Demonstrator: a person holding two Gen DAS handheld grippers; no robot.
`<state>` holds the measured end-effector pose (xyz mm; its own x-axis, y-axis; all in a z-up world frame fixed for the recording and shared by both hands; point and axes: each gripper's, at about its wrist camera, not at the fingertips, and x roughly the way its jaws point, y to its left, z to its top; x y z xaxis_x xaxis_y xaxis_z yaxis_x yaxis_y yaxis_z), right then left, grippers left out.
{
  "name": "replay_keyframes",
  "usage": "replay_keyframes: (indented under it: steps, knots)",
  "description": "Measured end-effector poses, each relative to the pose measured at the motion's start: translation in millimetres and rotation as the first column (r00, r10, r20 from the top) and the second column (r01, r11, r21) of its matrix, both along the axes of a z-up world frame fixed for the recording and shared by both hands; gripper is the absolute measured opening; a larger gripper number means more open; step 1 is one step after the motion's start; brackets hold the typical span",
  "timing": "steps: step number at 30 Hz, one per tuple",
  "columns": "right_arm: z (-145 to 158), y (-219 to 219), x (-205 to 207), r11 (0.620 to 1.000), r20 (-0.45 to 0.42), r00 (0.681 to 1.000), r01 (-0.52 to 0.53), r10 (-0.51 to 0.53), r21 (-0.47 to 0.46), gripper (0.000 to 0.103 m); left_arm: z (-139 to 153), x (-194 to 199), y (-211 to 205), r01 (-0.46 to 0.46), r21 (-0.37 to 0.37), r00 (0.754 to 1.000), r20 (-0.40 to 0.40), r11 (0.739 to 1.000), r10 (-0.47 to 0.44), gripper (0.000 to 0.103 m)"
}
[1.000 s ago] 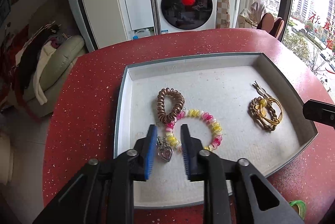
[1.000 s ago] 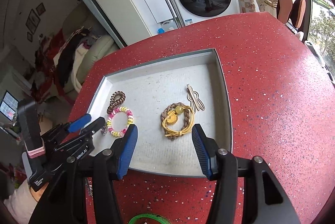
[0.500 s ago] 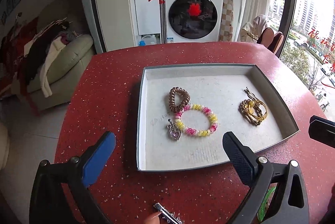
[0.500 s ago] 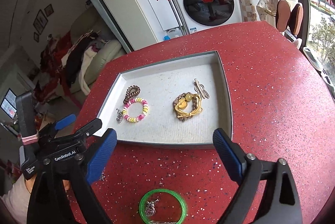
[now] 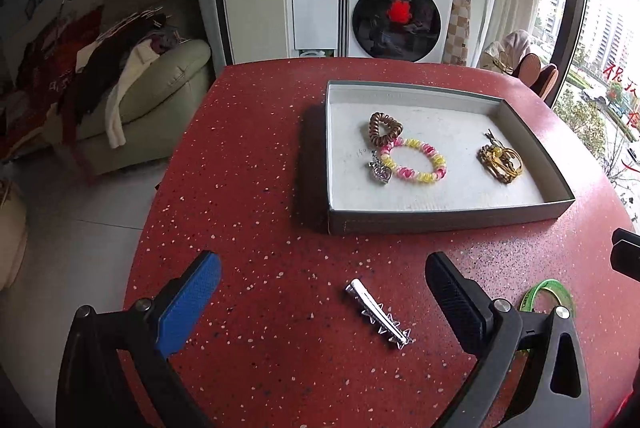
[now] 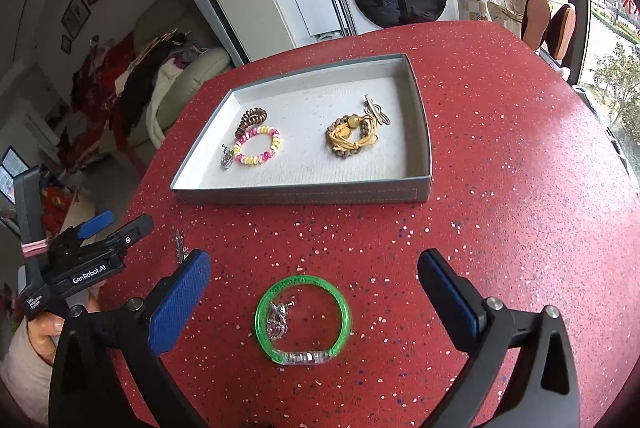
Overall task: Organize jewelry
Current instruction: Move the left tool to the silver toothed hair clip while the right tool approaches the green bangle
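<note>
One grey tray (image 6: 304, 194) stood on the red speckled table (image 6: 500, 188), and it held four pieces in two groups: at its left, a brown coil hair tie (image 6: 251, 119) touching a pink-and-yellow coil bracelet (image 6: 258, 145), with a small silver heart charm (image 6: 227, 159) just beside the bracelet; toward its right, well apart from these, a tangle of gold and brown cords (image 6: 352, 137) with a pale clip at its far end. Outside the tray, on the near table, lay a silver spiked hair clip (image 5: 378, 313) and a green bangle (image 6: 304, 320), the latter ringing a small silver trinket (image 6: 279, 318) (its form too small to make out). Compared with a second ago, the left gripper (image 5: 322, 302) had backed off from the tray, where its pads had then stood narrowly either side of the heart charm; the charm now lay free on the tray floor. The right gripper (image 6: 314, 302) had likewise withdrawn from over the cords, and its jaws had widened. Both tools now pointed down at a slant toward the near table. The left gripper's jaws stood fully apart with the hair clip lying between them, untouched. The right gripper's jaws were equally wide, the green bangle between them and clear of both pads. A hand (image 6: 42, 334) gripped the left tool's handle at the lower left of the right wrist view.
</note>
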<state>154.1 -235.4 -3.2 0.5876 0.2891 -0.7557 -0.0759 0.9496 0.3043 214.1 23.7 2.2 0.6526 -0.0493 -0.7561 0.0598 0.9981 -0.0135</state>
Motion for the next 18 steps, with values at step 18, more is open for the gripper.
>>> replay_keyframes:
  steps: [18]
  knots:
    - [-42.8, -14.9, -27.0, 0.993, -0.117, 0.989, 0.078, -0.088, -0.088, 0.103, -41.9, -15.3, -9.8, -0.048, -0.056, 0.991, -0.129, 0.997, 0.04, 0.103]
